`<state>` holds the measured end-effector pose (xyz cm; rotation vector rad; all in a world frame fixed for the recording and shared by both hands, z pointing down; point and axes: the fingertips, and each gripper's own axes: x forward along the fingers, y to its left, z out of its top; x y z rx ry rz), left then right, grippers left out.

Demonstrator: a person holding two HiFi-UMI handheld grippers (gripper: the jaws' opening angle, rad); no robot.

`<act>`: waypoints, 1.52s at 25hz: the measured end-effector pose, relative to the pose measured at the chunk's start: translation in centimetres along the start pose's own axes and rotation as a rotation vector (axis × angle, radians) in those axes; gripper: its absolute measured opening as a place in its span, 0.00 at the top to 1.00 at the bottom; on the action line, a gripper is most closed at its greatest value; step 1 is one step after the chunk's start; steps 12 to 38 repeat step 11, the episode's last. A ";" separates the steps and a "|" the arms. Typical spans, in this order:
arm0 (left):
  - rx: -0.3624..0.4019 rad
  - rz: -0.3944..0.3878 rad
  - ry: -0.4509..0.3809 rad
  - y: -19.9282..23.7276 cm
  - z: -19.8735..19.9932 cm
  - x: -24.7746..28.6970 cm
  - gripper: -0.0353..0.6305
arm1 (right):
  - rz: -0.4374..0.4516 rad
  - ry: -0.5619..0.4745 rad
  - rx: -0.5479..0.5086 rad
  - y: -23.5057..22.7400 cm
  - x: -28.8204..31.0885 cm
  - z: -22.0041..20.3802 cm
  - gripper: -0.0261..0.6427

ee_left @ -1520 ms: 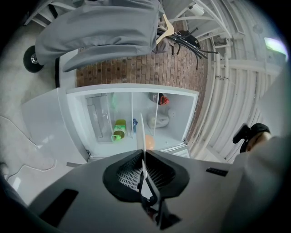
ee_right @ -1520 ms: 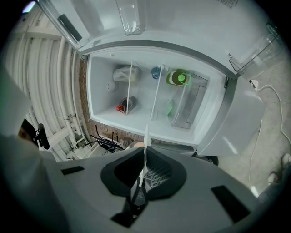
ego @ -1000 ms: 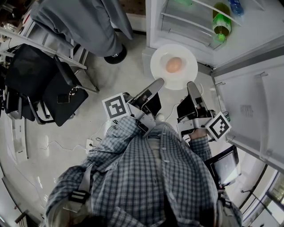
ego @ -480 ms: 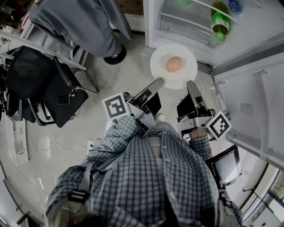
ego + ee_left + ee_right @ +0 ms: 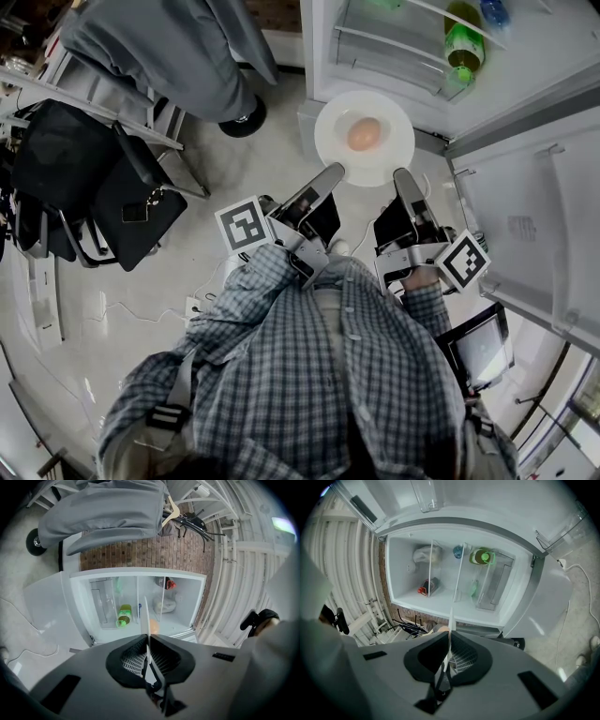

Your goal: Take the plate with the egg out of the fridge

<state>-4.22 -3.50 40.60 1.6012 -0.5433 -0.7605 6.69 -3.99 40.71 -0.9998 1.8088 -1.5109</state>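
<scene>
round white plate, flat and level, with one brown egg lying at its middle; held in the air just in front of the open white fridge, over the pale floor. left gripper clamped on the plate's near-left rim, jaws pressed against the thin edge, which its own view shows end-on between the ribbed pads, the egg peeping beyond. right gripper likewise clamped on the near-right rim, plate edge upright between its jaws. fridge door swung wide at the right; green plastic bottle lying on a fridge shelf, well apart from the plate. wearer's blue checked shirt fills the lower head view. second person in grey clothing stands at the upper left, near a black chair.
</scene>
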 end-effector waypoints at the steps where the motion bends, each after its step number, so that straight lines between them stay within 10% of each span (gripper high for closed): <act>1: -0.001 0.001 0.000 0.0 0.0 0.0 0.91 | 0.000 0.000 -0.001 0.0 0.0 0.0 0.93; 38: 0.010 0.012 -0.046 -0.1 1.3 -0.4 0.91 | 0.039 0.060 -0.051 0.6 1.9 0.0 0.93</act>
